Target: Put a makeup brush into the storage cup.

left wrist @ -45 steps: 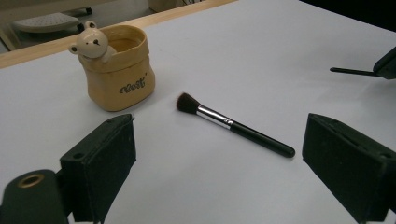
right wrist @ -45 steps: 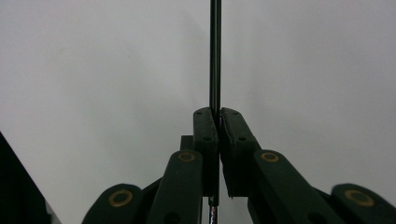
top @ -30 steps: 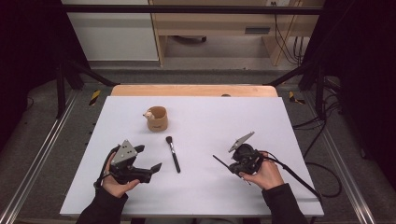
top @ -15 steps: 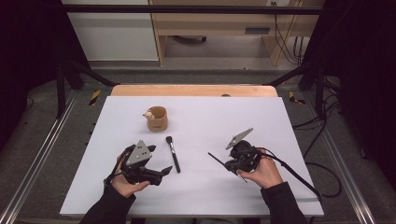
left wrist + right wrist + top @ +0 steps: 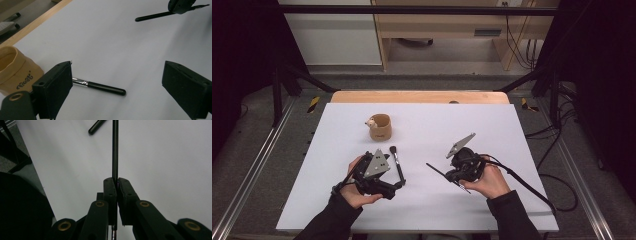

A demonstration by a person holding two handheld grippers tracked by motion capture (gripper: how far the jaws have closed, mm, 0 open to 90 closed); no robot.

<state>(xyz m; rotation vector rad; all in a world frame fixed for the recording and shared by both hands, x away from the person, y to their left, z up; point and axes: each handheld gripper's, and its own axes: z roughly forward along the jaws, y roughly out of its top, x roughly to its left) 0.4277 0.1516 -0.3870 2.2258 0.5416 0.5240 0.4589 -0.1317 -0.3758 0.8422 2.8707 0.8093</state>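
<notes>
A black-handled makeup brush [image 5: 397,163] lies on the white table [image 5: 512,130], bristles toward a tan cup [image 5: 380,127]. My left gripper [image 5: 396,187] hovers just left of the brush's handle end, open. In the left gripper view its wide jaws [image 5: 117,72] frame the brush [image 5: 100,86], with the cup [image 5: 15,67] at the left. My right gripper [image 5: 450,174] is shut on a thin black stick [image 5: 434,168], perhaps a fine brush, which juts out to the left. In the right gripper view the stick [image 5: 115,150] runs straight up from the pressed pads [image 5: 116,181].
The table has a wooden strip [image 5: 417,96] along its far edge. Metal rails [image 5: 257,165] run down both sides. The right gripper's cable [image 5: 532,187] trails off to the right. A small pale figure [image 5: 371,121] sits on the cup's rim.
My left gripper has moved right, toward the lying brush's handle. The right gripper has risen slightly and drifted a little left with the stick still in it.
</notes>
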